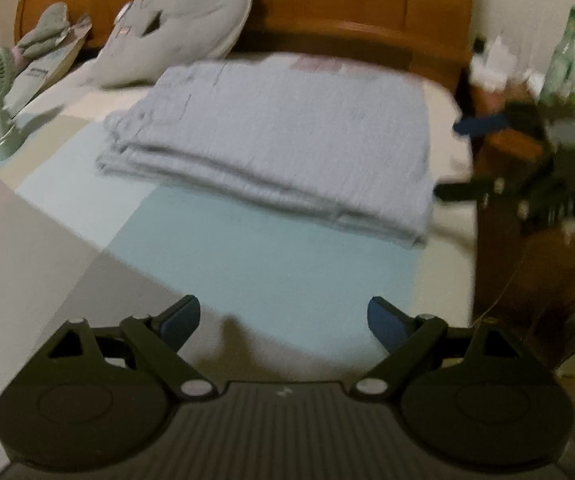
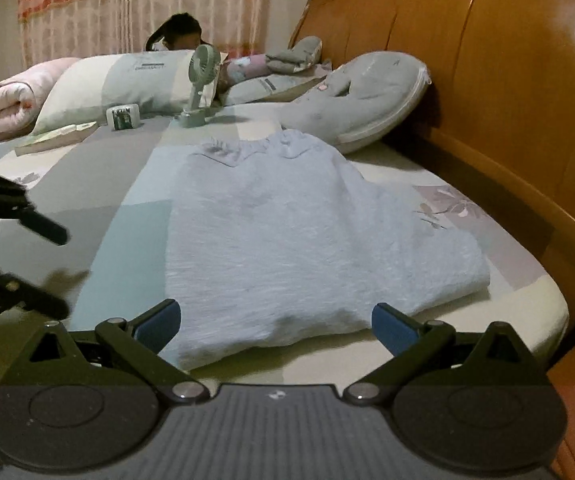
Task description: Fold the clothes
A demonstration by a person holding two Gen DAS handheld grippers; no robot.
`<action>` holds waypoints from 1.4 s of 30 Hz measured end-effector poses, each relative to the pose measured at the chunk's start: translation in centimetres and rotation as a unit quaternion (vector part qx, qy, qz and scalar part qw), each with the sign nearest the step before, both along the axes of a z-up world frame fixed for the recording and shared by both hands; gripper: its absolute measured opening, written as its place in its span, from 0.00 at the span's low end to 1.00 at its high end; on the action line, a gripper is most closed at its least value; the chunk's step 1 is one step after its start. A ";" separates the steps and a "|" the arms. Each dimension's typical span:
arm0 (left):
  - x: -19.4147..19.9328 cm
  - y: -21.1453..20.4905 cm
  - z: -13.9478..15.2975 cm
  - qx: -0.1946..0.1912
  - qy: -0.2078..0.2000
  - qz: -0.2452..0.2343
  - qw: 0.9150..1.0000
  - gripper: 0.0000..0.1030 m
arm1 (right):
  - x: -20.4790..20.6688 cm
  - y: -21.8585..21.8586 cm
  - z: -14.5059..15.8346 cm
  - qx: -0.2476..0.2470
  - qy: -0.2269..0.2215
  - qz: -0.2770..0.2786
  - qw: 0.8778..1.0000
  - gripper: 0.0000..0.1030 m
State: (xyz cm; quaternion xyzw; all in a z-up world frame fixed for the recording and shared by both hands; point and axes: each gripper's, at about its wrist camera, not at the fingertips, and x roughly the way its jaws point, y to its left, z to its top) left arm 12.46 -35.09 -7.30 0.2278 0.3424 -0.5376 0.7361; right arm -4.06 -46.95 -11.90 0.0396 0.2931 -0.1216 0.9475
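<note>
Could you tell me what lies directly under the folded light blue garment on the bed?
The folded light blue garment rests on the patchwork bedsheet, whose pale blue and grey blocks show around its edges. Whatever the sheet carries beneath the garment is covered, so anything under it cannot be seen.

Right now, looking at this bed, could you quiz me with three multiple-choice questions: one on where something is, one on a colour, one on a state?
1. Where does the small green fan stand?
A. on the bed, near the pillows
B. on the floor
C. on the headboard

2. What colour is the folded garment?
A. bright red
B. pale blue-grey
C. black

3. How stands the right hand-held gripper?
A. shut on the garment
B. open, holding nothing
C. shut on the fan

Answers: 1 A, its base rests on the sheet by the pillows. 2 B, the cloth reads light blue-grey in both views. 3 B, its blue-padded fingers are spread wide, with nothing pinched between them.
</note>
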 end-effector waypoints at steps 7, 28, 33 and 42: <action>0.1 -2.4 -1.6 -0.072 0.076 -0.029 0.994 0.90 | -1.1 0.2 0.3 0.030 0.003 -0.036 0.999 1.00; 3.1 -5.9 -4.1 -0.182 0.222 -0.040 0.957 0.94 | -2.9 -2.0 0.4 0.070 -0.008 -0.099 0.993 1.00; 3.0 -5.8 -4.7 -0.180 0.248 -0.050 0.950 0.94 | -3.0 -1.7 0.1 0.068 -0.005 -0.093 0.993 1.00; 3.5 -5.6 -5.8 -0.213 0.309 -0.051 0.926 0.96 | -3.3 -1.7 0.0 0.068 -0.005 -0.096 0.993 1.00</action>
